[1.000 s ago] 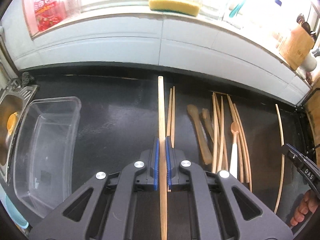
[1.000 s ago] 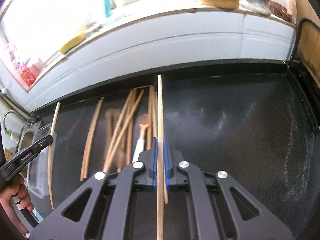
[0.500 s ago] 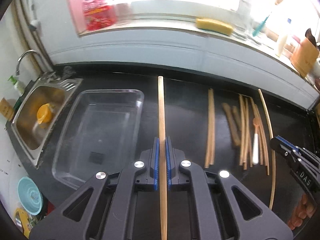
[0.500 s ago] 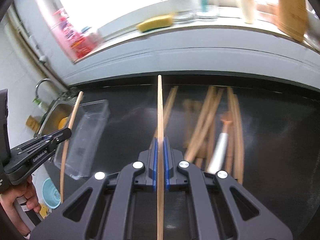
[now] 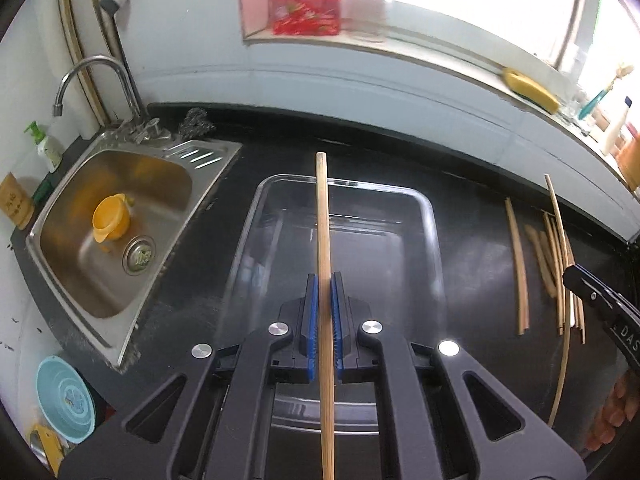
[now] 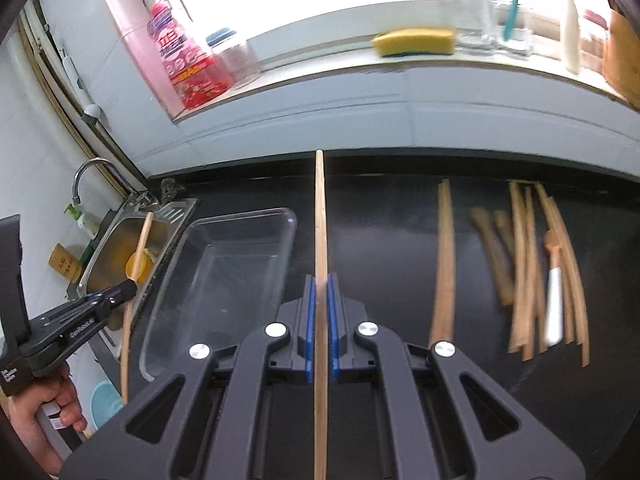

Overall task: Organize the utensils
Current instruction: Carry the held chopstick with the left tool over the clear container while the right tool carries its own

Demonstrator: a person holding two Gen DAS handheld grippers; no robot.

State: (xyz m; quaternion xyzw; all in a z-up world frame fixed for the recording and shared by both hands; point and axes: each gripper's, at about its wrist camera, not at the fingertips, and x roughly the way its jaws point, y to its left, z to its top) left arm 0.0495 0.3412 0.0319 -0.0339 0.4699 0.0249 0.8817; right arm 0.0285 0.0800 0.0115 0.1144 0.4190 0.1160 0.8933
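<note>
**Two Tools, Two Chopsticks**

The left tool (image 5: pixel 324 328) is pinching a long wooden chopstick (image 5: pixel 323 240) between its blue pads. This stick hangs over the clear plastic box (image 5: pixel 434 240) on the black desk (image 5: pixel 472 208). The right tool (image 6: pixel 320 328) is pinching another chopstick (image 6: pixel 320 220) too. It is over the bare desk, just right of the box. Past the box, at the left end of the desk, is a metal sink (image 5: pixel 72 280) with a small orange cup (image 5: pixel 110 218) inside. More chopsticks (image 6: pixel 528 272) lie in a loose pile toward the right end of the desk, with a white-handled spoon (image 6: pixel 554 288) among them. A yellow sponge (image 6: pixel 414 42) sits on the window ledge at the back.
</note>
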